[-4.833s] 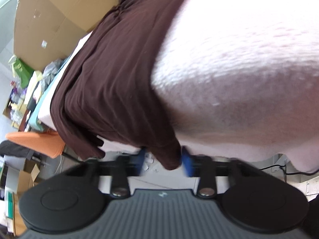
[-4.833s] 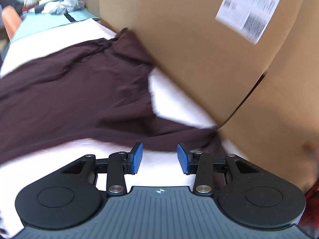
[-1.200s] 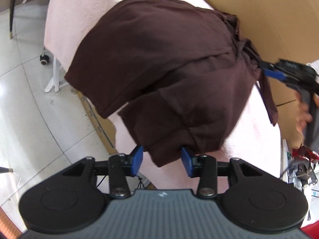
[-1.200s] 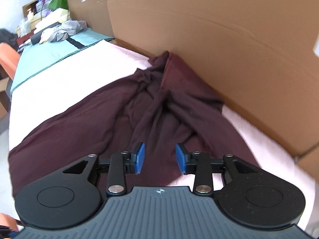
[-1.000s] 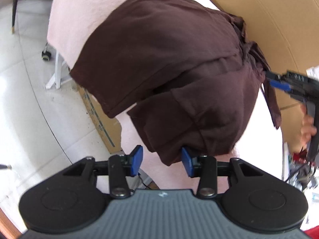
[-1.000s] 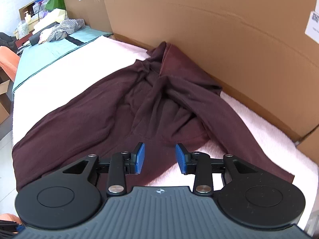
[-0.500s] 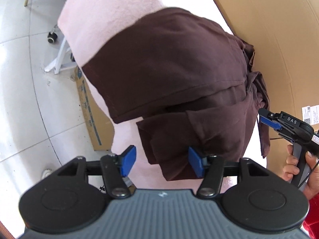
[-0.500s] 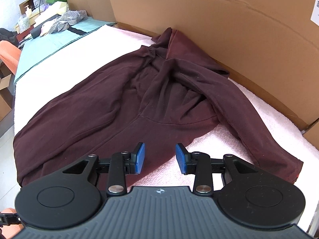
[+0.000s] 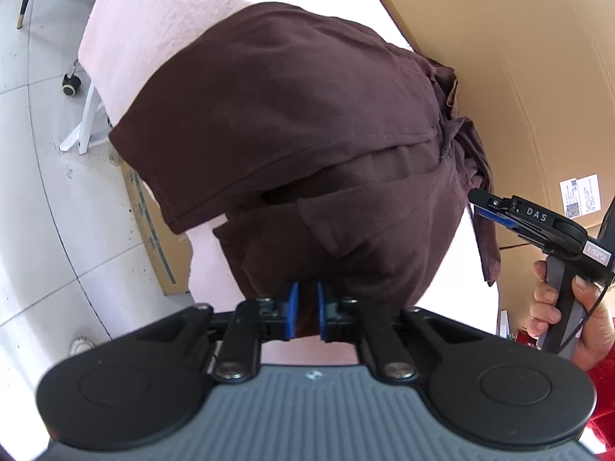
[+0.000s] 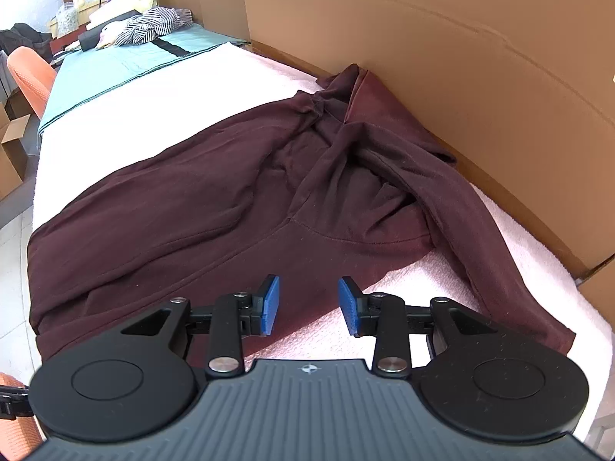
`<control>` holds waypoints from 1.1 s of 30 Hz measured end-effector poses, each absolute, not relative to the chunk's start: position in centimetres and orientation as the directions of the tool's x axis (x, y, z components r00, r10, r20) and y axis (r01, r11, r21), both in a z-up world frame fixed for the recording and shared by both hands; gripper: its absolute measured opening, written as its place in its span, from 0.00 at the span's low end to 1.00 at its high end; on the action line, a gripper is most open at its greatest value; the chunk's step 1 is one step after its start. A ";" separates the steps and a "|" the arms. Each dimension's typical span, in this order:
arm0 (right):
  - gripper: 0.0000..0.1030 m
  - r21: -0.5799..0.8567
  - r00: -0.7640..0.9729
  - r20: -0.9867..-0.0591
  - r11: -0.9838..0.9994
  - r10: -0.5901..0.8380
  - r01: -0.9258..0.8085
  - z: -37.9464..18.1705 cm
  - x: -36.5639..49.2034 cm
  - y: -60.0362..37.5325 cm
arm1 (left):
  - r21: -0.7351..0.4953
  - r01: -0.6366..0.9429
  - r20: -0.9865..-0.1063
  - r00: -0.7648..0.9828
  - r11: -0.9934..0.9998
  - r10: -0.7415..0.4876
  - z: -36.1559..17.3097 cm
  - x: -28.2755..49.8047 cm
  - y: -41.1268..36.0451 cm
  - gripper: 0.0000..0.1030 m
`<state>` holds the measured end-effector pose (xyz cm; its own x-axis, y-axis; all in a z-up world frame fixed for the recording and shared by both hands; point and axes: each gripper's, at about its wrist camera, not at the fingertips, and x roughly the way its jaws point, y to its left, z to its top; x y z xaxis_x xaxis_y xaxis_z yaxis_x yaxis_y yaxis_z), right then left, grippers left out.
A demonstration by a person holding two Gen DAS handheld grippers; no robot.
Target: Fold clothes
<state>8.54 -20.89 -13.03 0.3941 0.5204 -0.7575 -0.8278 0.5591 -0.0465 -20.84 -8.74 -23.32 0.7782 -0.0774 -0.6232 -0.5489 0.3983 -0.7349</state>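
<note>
Lying spread on the pink-covered surface (image 10: 546,269) beside a cardboard wall (image 10: 480,57), the dark brown hoodie (image 10: 238,207) hangs a little over the near edge. The left hand-held gripper (image 9: 306,309) has just closed its blue pads on the hoodie's near hem. The right hand-held gripper (image 10: 308,305) hovers parted above the fabric, gripping nothing.

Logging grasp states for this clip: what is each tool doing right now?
Left tool: just closed, shut on the edge of the dark brown cotton hooded sweatshirt.
Right tool: open, holding nothing, above the sweatshirt.
</note>
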 end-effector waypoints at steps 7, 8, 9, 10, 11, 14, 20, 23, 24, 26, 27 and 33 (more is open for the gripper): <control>0.36 -0.073 0.393 -0.757 0.529 0.523 -0.845 -13.0 7.3 -21.6 | -0.729 -0.610 -0.651 0.758 0.312 -0.041 -24.7 -22.6 -8.7 0.39; 0.36 -0.076 0.390 -0.759 0.524 0.522 -0.848 -13.0 7.1 -21.7 | -0.732 -0.610 -0.649 0.760 0.304 -0.037 -24.8 -22.6 -8.6 0.41; 0.36 -0.075 0.386 -0.760 0.519 0.523 -0.851 -13.1 6.9 -21.9 | -0.735 -0.610 -0.646 0.762 0.297 -0.032 -24.9 -22.6 -8.5 0.42; 0.36 -0.075 0.382 -0.761 0.514 0.524 -0.855 -13.2 6.6 -22.0 | -0.738 -0.610 -0.644 0.765 0.289 -0.028 -25.0 -22.5 -8.3 0.42; 0.36 -0.076 0.378 -0.764 0.508 0.523 -0.858 -13.3 6.4 -22.0 | -0.740 -0.606 -0.641 0.767 0.294 -0.033 -25.2 -22.2 -8.3 0.42; 0.36 -0.074 0.365 -0.773 0.498 0.519 -0.864 -13.5 5.7 -22.2 | -0.758 -0.586 -0.626 0.777 0.288 -0.067 -26.0 -21.0 -8.2 0.43; 0.36 -0.068 0.362 -0.774 0.499 0.519 -0.864 -13.5 5.0 -22.5 | -0.787 -0.550 -0.590 0.803 0.280 -0.084 -26.4 -19.8 -8.3 0.29; 0.36 -0.064 0.364 -0.773 0.507 0.520 -0.860 -13.3 4.8 -22.9 | -0.792 -0.525 -0.574 0.814 0.313 -0.089 -25.8 -19.9 -8.5 0.00; 0.36 -0.065 0.366 -0.772 0.508 0.520 -0.859 -13.3 4.8 -23.0 | -0.785 -0.524 -0.578 0.812 0.331 -0.085 -25.4 -20.1 -8.7 0.00; 0.36 -0.061 0.367 -0.768 0.511 0.525 -0.858 -13.1 4.7 -23.2 | -0.770 -0.523 -0.585 0.807 0.367 -0.078 -24.6 -20.6 -8.9 0.00; 0.36 -0.055 0.364 -0.766 0.509 0.530 -0.859 -13.0 4.6 -23.4 | -0.765 -0.523 -0.587 0.806 0.376 -0.074 -24.2 -20.9 -9.1 0.00; 0.36 -0.063 0.299 -0.747 0.385 0.594 -0.921 -12.1 1.8 -24.0 | -0.722 -0.558 -0.620 0.785 0.409 -0.024 -22.5 -23.2 -9.8 0.00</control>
